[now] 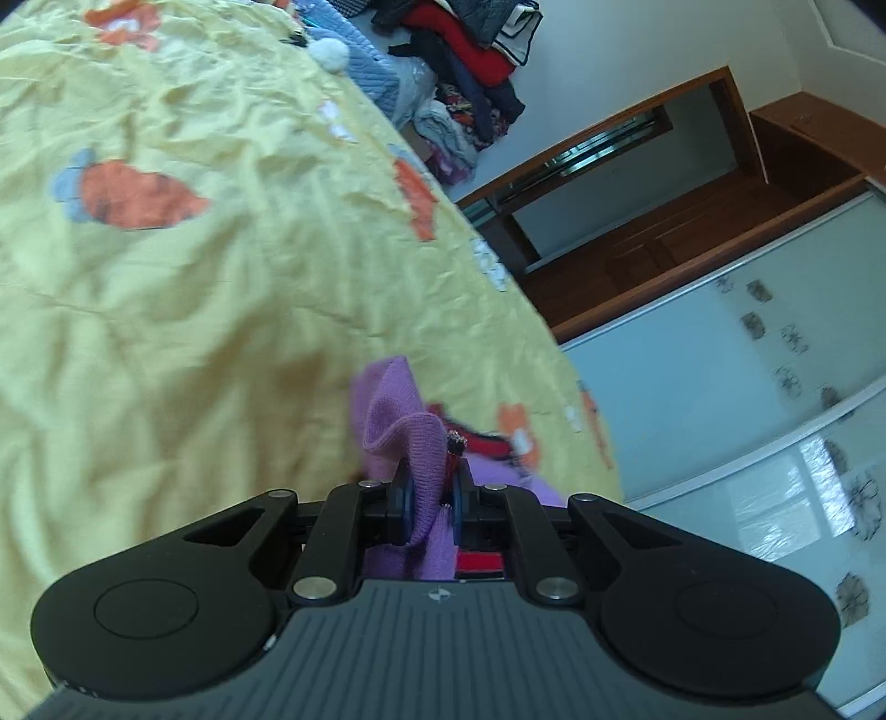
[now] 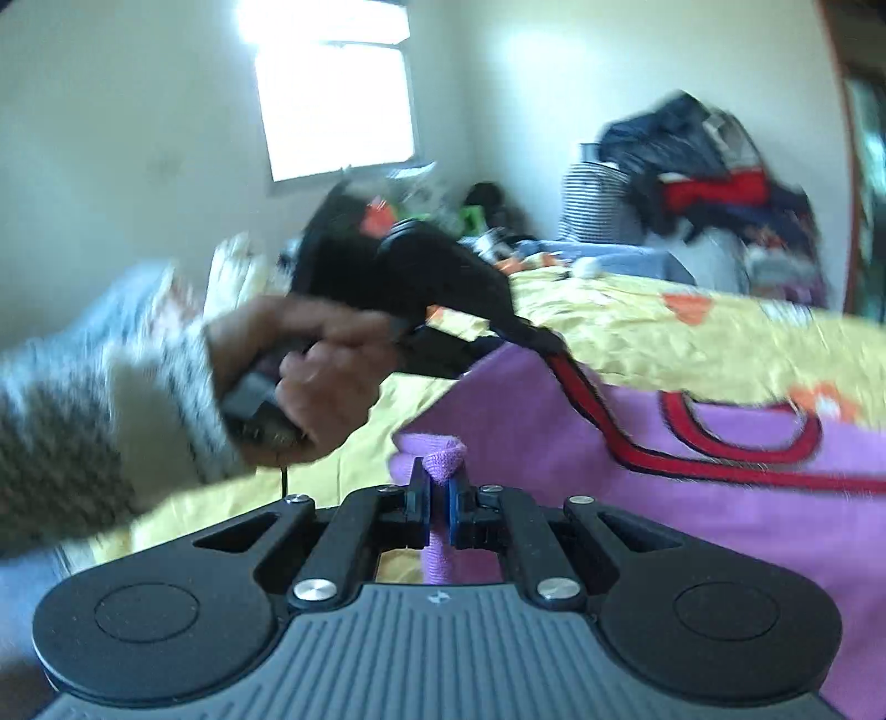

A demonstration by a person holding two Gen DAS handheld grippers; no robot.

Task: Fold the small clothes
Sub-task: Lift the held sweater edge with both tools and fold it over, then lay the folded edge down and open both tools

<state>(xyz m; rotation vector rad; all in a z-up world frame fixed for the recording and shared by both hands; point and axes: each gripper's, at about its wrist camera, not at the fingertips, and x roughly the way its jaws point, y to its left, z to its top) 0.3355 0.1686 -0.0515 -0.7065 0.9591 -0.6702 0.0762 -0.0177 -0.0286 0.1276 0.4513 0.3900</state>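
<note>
A purple knit garment with red and dark trim lies on the yellow carrot-print bedsheet. My right gripper is shut on a bunched fold of its near edge. In the right wrist view, a hand in a grey knit sleeve holds the left gripper, which clamps the garment's far corner by the trim. In the left wrist view my left gripper has its pads pressed on a raised fold of the purple garment just above the sheet.
A heap of mixed clothes is stacked against the wall past the bed, also in the right wrist view as a clothes pile. A blue quilted item lies at the bed's far end. Wardrobe doors and a wooden shelf stand beside the bed.
</note>
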